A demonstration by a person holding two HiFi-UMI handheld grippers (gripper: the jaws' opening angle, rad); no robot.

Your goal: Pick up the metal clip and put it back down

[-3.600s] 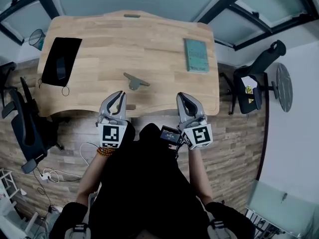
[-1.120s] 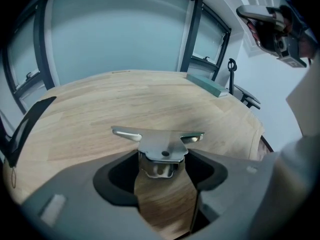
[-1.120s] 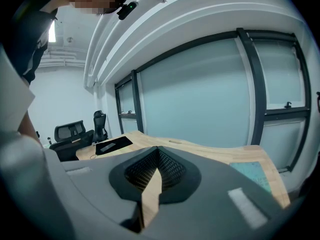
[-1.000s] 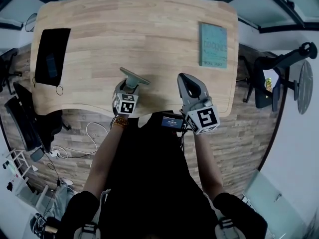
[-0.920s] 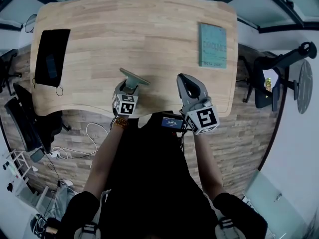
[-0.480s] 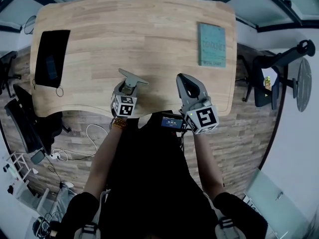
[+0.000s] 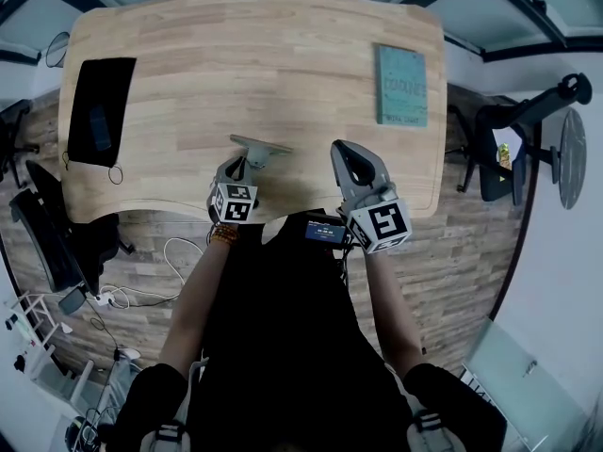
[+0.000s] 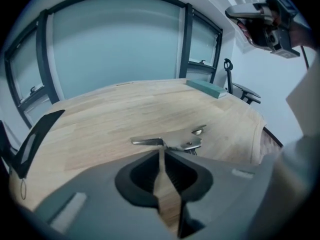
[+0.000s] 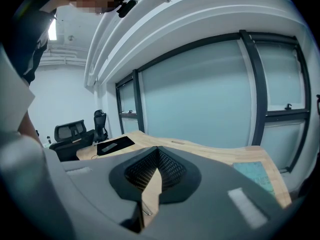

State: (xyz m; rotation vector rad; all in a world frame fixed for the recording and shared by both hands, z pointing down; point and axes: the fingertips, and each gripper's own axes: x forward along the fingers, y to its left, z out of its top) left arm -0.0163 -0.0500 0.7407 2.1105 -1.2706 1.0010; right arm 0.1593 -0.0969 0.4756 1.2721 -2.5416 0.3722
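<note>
The flat grey metal clip is pinched at one end by the left tongs, whose jaws are pressed together on it. It juts out crosswise from their tips, over the near middle of the pale wooden bench. It appears to be raised a little off the surface, though the gap is hard to judge. The pick-up therefore looks done or nearly so, and what is left is to set the clip back down and let go. The right tongs hang just beside, over the bench's near edge, with jaws together on nothing. Counted, there are one clip, two tongs, one teal rectangular book at the far right and one flat black pad at the left.
</note>
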